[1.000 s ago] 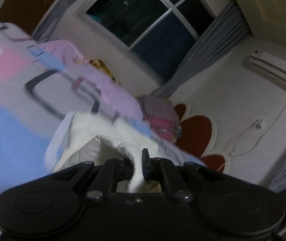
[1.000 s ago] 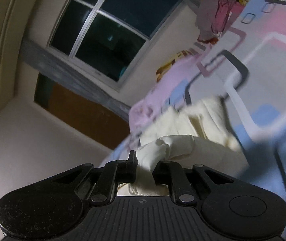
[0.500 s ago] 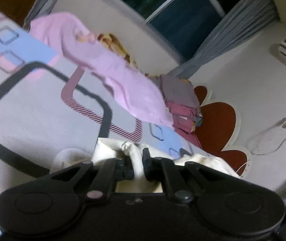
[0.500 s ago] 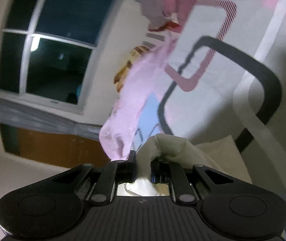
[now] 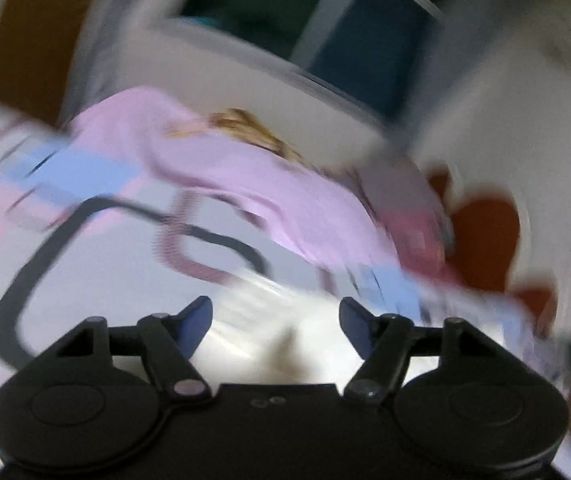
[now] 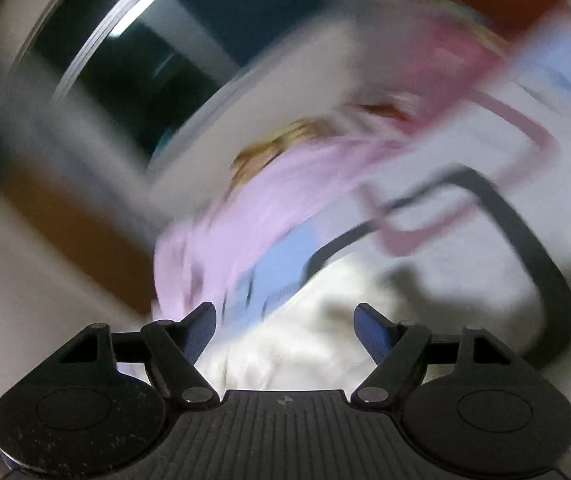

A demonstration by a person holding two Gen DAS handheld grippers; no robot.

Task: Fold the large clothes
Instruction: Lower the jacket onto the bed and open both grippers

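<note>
The cream garment [image 5: 273,320] lies on the patterned bedsheet [image 5: 117,272], just beyond my left gripper [image 5: 275,316], which is open with nothing between its blue pads. In the right wrist view the same cream garment [image 6: 317,332] lies below and ahead of my right gripper [image 6: 285,324], also open and empty. Both views are heavily motion-blurred, so the garment's folds cannot be made out.
A lilac garment [image 5: 245,184] lies across the bed beyond the cream one; it also shows in the right wrist view [image 6: 253,216]. A pink and grey clothes pile [image 5: 417,224] sits by the red headboard [image 5: 485,240]. A dark window [image 5: 293,20] is behind.
Both grippers were shut on the cream garment; now both are open and it has dropped onto the bed. Both cameras are swinging fast.
</note>
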